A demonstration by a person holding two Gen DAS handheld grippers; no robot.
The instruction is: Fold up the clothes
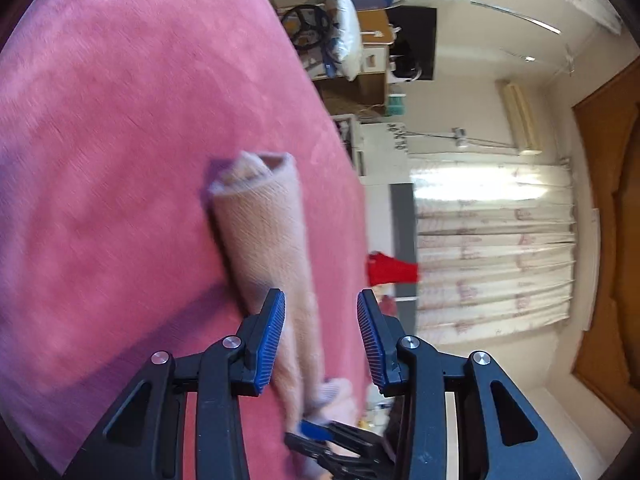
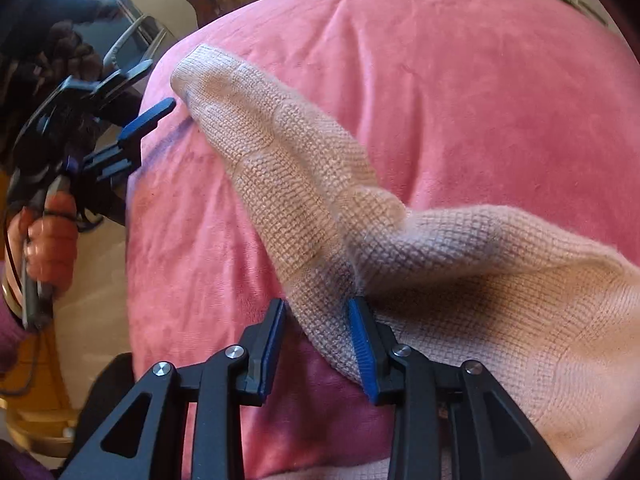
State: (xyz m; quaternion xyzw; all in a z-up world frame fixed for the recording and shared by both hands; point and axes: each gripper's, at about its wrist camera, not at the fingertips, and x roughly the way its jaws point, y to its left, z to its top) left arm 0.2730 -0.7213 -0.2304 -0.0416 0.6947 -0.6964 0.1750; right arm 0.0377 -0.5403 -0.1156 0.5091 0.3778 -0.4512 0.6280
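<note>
A pale peach knitted sock [image 2: 304, 184] lies stretched over a pink plush blanket [image 2: 460, 60]. In the right wrist view my right gripper [image 2: 320, 312] has its jaws apart with the sock's middle fold between the blue pads, the right pad touching the knit. The left gripper [image 2: 152, 116] shows at the left by the sock's toe end. In the left wrist view the sock [image 1: 268, 232] runs away from me, its open cuff far. My left gripper [image 1: 322, 312] is open, the sock passing by its left pad. The right gripper [image 1: 332, 436] shows at the bottom.
The blanket's [image 1: 120, 160] edge curves down the middle of the left wrist view. Beyond it are a curtained window [image 1: 492, 248], a red item [image 1: 390, 268], and cluttered furniture [image 1: 360, 52]. In the right wrist view a person's hand [image 2: 48, 236] holds the left gripper handle.
</note>
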